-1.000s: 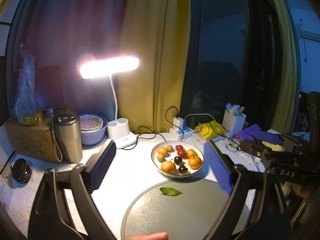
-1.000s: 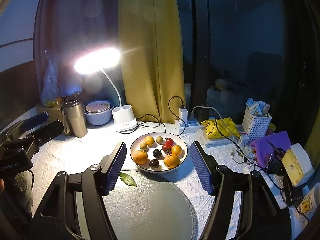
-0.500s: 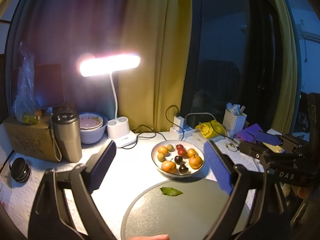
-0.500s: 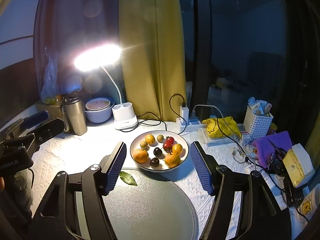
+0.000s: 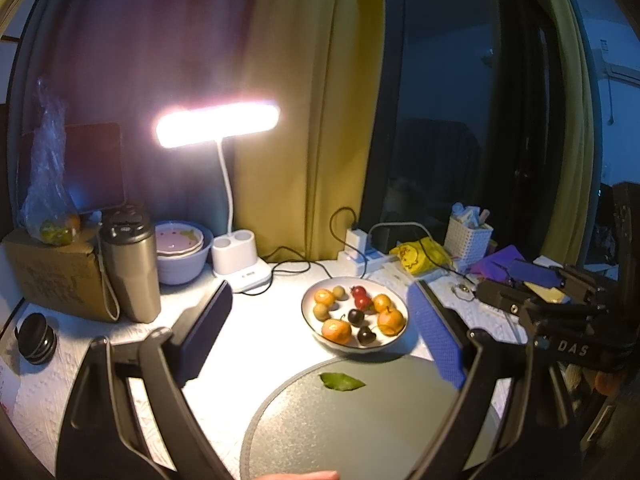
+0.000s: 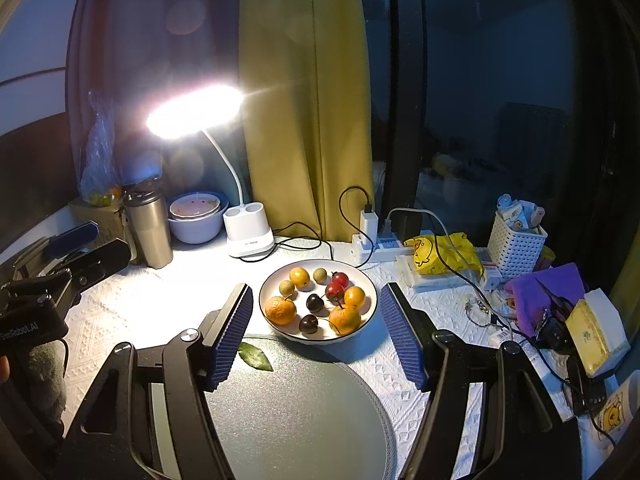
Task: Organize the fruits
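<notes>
A white plate (image 6: 370, 285) holds several small fruits: oranges (image 6: 281, 310), red cherries (image 6: 335, 290), dark cherries (image 6: 315, 303) and small brown fruits. It also shows in the left wrist view (image 5: 308, 304). In front of it lies a round grey mat (image 6: 304, 412) with one green leaf (image 6: 256, 360) on its far left edge. My right gripper (image 6: 316, 330) is open and empty, held above the mat just before the plate. My left gripper (image 5: 320, 334) is open and empty, further back and left of the plate.
A lit desk lamp (image 6: 248, 236), a steel tumbler (image 6: 149, 232) and stacked bowls (image 6: 196, 216) stand at the back left. A power strip (image 6: 376, 244) with cables, a yellow bag (image 6: 444, 252), a white basket (image 6: 516, 244) and clutter fill the right. A cardboard box (image 5: 48, 276) sits far left.
Both grippers have crept slightly forward toward the plate. Both stay open and empty. Nothing on the table has moved.
</notes>
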Motion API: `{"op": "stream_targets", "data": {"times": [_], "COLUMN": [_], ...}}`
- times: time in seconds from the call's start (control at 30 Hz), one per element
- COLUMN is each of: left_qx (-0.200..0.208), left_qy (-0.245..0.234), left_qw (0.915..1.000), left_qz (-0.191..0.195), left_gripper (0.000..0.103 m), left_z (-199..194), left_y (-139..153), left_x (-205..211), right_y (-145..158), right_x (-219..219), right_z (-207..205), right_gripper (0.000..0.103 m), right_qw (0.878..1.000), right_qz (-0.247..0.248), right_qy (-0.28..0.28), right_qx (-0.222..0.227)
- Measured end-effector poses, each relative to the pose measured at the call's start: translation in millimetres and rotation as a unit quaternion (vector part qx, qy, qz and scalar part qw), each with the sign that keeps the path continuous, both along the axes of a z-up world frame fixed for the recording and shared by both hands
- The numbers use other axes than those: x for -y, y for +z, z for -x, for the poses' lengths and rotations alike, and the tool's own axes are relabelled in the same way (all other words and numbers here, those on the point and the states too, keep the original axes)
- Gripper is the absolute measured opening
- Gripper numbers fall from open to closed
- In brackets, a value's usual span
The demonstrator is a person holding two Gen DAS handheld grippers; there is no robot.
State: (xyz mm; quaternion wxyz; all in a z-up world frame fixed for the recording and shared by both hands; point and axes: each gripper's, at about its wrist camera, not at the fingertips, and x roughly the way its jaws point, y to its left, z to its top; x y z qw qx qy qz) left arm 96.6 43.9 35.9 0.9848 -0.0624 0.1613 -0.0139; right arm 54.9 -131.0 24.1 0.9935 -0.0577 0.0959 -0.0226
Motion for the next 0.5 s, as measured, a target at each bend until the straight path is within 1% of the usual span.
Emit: {"op": "stream_targets", "data": {"times": [0.37,0.47,0.5], "left_qx": [-0.008,-0.02,-0.034], "left_qy": [-0.001,-0.008,-0.014], "left_qw": [0.9999,0.9998,0.9993], "left_qz": [0.007,0.005,0.001], "left_gripper": [0.09,0.09,0.09], "left_z": [-5.9,-11.9,-17.0], "left_y": [-2.9,-7.8,-12.5], "left_x": [-3.1,-4.7,-4.1], "right_y": [-1.5,-2.0,-3.0], "right_x": [4.6,4.8,5.7], "right_z": [-5.8,-7.2,-8.7], "right_gripper": [0.069,0.069,0.069], "right_qw": [1.0,1.0,1.0], "right_qz": [0.001,0.001,0.001], "right_qy": [0.001,0.002,0.002], "right_qx": [-0.005,-0.006,-0.007]}}
